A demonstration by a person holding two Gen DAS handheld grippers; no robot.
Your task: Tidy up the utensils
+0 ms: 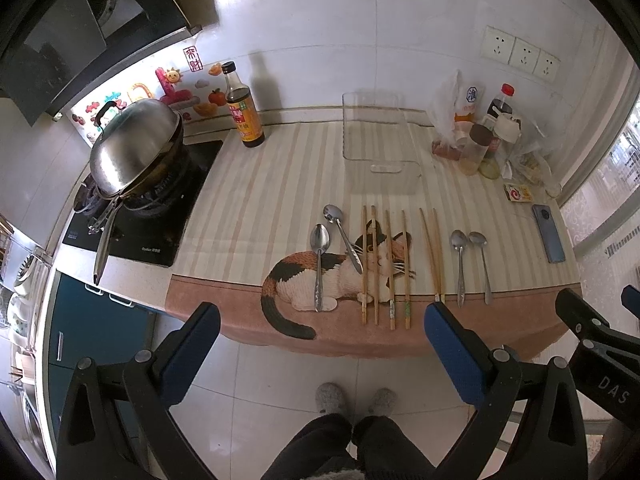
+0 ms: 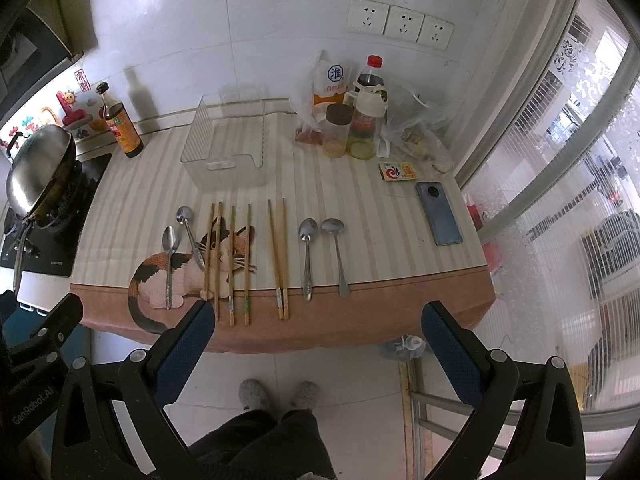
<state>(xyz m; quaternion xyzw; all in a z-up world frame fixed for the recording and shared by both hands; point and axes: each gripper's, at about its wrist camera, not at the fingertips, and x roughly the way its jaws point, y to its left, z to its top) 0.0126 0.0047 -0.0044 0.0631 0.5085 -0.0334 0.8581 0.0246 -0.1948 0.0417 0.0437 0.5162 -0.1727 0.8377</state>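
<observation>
Utensils lie in a row on the striped cat-print cloth (image 1: 256, 208) that covers the tabletop (image 1: 132, 280), their handles toward the near edge. At the left end a spoon (image 1: 319, 258) lies straight across the cat's back, and a second spoon (image 1: 343, 236) just beside it is angled, its handle tip touching or nearly touching the first chopstick. Four chopsticks (image 1: 384, 268) come next, lying roughly parallel over the cat's face, their ends reaching onto the pink border. A separate pair of chopsticks (image 1: 434, 254) lies a little further right, converging toward their near ends. Two more spoons (image 1: 472, 264) finish the row at the right, bowls away from the edge.

Behind the row, toward the wall, stands a clear plastic bin (image 1: 378, 140), open at the top, with nothing visible inside. To its left is a dark sauce bottle (image 1: 242, 110), and beyond that a lidded wok (image 1: 136, 148) on a stove. To the right of the bin, jars and bottles (image 1: 490, 132) cluster with plastic bags; a small box (image 1: 518, 192) and a blue phone (image 1: 549, 233) lie near the cloth's right side.

The left tongs (image 1: 320, 332) hover off the tabletop's near edge, spread wide and holding nothing. The right tongs (image 2: 316, 328) are likewise gaping and unloaded, held in front of the pink border, about opposite the right-hand spoons. Below, a person's dark trousers and grey slippers (image 1: 354, 400) show on the tiled floor.
</observation>
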